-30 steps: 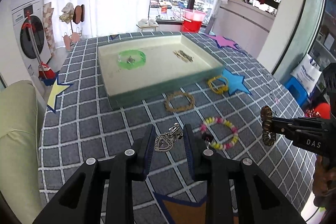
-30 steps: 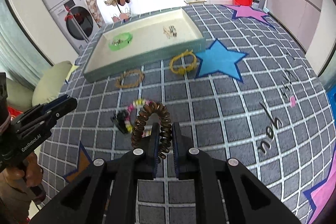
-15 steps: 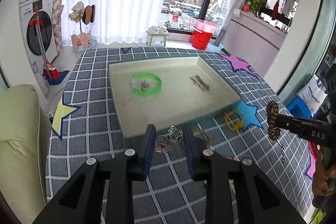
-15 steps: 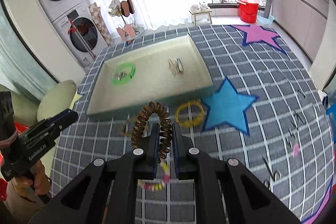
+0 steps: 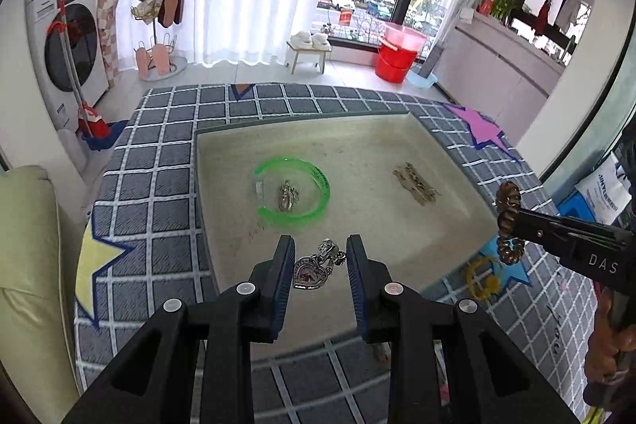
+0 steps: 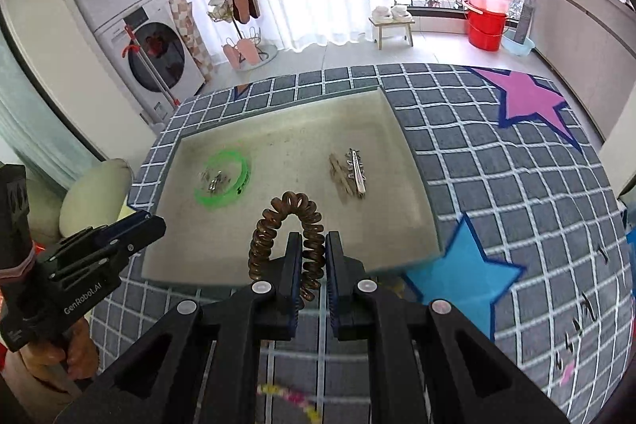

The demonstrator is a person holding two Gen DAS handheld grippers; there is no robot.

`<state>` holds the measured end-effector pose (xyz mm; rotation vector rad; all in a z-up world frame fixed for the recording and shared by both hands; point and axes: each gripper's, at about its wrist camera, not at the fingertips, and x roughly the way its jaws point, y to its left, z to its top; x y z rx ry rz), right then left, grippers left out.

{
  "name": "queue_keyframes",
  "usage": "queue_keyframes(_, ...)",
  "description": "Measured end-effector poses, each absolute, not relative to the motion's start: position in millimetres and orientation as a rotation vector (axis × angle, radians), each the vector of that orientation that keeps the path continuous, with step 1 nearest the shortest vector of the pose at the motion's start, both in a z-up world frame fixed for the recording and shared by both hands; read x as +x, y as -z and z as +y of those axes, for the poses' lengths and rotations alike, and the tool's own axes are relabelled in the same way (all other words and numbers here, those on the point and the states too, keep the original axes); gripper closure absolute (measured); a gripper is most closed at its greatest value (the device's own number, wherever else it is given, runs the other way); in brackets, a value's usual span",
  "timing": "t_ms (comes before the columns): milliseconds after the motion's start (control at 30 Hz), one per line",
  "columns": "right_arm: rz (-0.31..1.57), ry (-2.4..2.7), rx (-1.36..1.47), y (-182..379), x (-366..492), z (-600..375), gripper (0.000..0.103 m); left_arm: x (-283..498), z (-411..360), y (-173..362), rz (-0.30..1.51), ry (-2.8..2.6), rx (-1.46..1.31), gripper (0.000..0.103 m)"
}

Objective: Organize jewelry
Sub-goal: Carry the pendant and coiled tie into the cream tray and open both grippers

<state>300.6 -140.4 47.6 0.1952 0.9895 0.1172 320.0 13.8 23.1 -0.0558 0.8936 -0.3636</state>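
Observation:
My left gripper (image 5: pixel 320 259) is shut on a silver heart pendant (image 5: pixel 311 272) and holds it above the near edge of the cream tray (image 5: pixel 401 229). My right gripper (image 6: pixel 311 254) is shut on a brown spiral hair tie (image 6: pixel 287 225) over the tray's (image 6: pixel 294 142) near side; it also shows in the left wrist view (image 5: pixel 508 217). In the tray lie a green bangle (image 5: pixel 293 194) with a small silver piece inside it and some hair clips (image 5: pixel 415 182). The bangle (image 6: pixel 222 179) and clips (image 6: pixel 349 175) also show in the right wrist view.
The tray sits on a grey checked cloth with coloured stars (image 6: pixel 461 265). A yellow bracelet (image 5: pixel 483 277) lies on the cloth right of the tray. A beaded bracelet (image 6: pixel 292 398) lies near the front. A pale cushion (image 5: pixel 28 265) is at the left.
Both grippers have moved forward and now hang over the tray's near part, each still holding its piece. The loose bracelets on the cloth have slipped below and behind the fingers.

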Motion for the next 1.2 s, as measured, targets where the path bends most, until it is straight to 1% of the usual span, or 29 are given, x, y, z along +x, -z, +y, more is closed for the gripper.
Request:
queue_keyframes(367,1.047,-0.136,0.173,-16.5,346.6,-129.8,0.09,351.3,-0.9,11.1,1.017,0.373,0.0,0.061)
queue_keyframes(633,1.081,-0.115,0.162,8.3,366.4,-120.7,0.09,366.6,-7.7,27.8,1.055,0.338,0.024,0.061)
queue_keyframes(1000,1.072,-0.015,0.145,17.8,382.7,-136.1,0.09,382.7,-14.9,30.4,0.984,0.224,0.1,0.061)
queue_keyframes(1200,1.073,-0.012,0.127,16.8,383.5,-134.0,0.09,382.7,-14.1,29.5,0.981,0.217,0.094,0.061)
